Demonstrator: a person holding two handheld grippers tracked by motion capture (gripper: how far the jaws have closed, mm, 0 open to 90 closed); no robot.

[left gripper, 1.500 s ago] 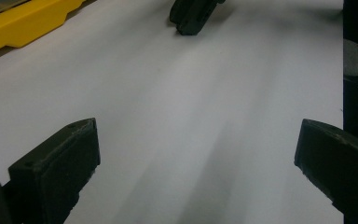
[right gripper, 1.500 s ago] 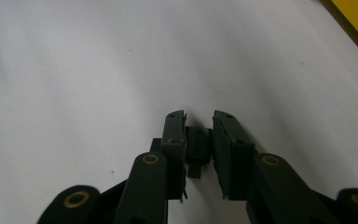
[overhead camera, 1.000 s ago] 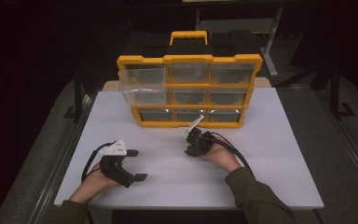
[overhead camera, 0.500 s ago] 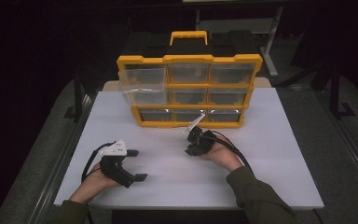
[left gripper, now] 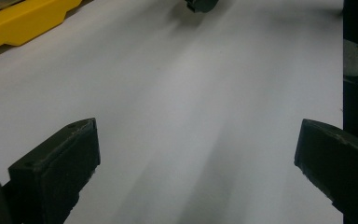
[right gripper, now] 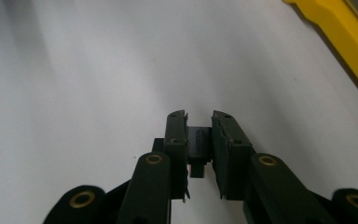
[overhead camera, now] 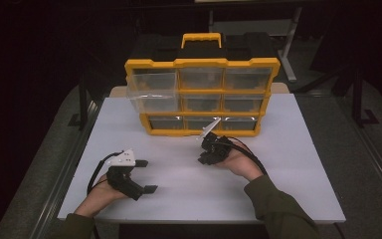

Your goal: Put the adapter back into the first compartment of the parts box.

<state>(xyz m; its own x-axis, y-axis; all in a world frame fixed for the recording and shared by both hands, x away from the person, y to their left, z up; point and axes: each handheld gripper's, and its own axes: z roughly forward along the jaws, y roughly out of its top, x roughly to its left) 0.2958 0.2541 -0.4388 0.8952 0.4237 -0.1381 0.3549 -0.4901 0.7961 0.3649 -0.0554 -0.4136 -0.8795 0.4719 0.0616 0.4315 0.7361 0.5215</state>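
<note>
A yellow organiser with clear drawers stands at the back of the white table; its top-left drawer is pulled out. My right gripper rests on the table just in front of the organiser, pointing toward the near left. In the right gripper view its jaws are shut on a small black part. My left gripper lies at the near left with its jaws wide apart, and in the left gripper view nothing but bare table lies between them.
The organiser's yellow base shows at the upper left of the left gripper view, and its edge at the upper right of the right gripper view. The right gripper sits far ahead of the left. Dark floor surrounds the table.
</note>
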